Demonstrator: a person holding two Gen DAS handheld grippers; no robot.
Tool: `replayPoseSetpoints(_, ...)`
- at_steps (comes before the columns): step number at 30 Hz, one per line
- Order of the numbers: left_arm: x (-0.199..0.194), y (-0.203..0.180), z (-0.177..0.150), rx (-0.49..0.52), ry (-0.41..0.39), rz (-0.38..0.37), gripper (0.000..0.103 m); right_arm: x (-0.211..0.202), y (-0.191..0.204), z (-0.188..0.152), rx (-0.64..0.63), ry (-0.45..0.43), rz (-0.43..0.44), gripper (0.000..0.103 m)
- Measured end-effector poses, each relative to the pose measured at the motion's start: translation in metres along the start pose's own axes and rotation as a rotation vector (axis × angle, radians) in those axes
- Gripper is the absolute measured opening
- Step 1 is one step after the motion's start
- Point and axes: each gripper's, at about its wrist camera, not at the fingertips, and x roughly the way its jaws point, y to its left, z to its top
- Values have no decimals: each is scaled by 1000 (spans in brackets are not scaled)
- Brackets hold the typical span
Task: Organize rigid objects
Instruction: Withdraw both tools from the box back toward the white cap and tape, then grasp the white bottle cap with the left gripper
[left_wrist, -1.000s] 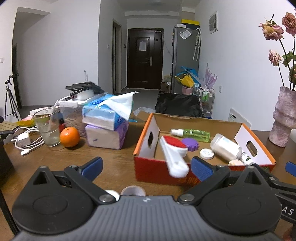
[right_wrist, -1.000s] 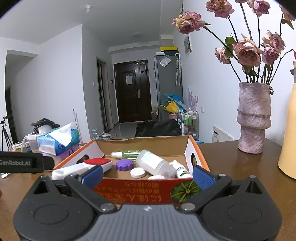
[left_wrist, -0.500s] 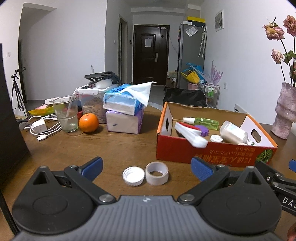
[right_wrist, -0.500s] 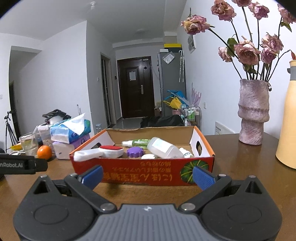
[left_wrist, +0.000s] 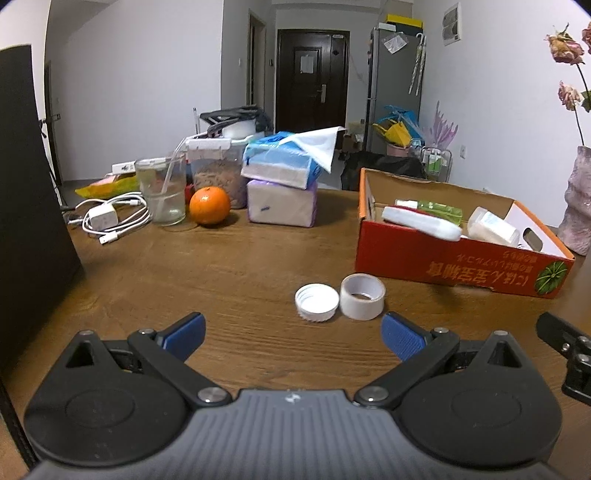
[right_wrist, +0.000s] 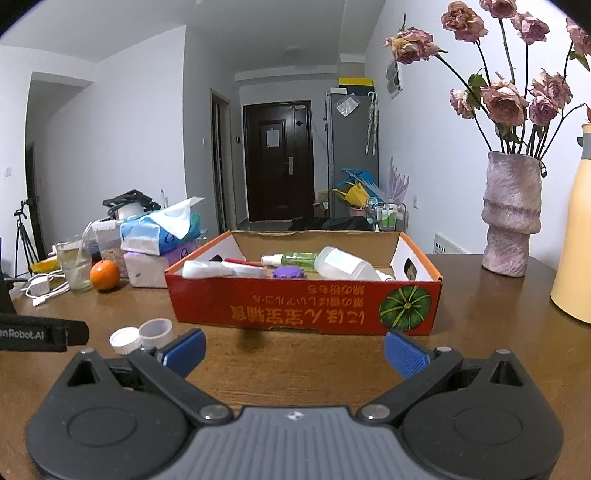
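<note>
My left gripper (left_wrist: 291, 334) hangs low and level, jaws spread wide with nothing between them; my right gripper (right_wrist: 294, 350) sits likewise, jaws wide apart and empty.

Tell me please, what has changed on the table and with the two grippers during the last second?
Both grippers drew back from the cardboard box; left gripper and right gripper are open and empty. The white brush, which hung over the box's front edge, now rests on it. White cap and tape roll, orange and tissue packs stayed put.
</note>
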Motion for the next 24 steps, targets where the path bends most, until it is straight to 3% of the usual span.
replayPoseSetpoints(24, 101, 4, 4, 11, 157, -37, 103, 31, -11, -7, 52, 65, -28, 103)
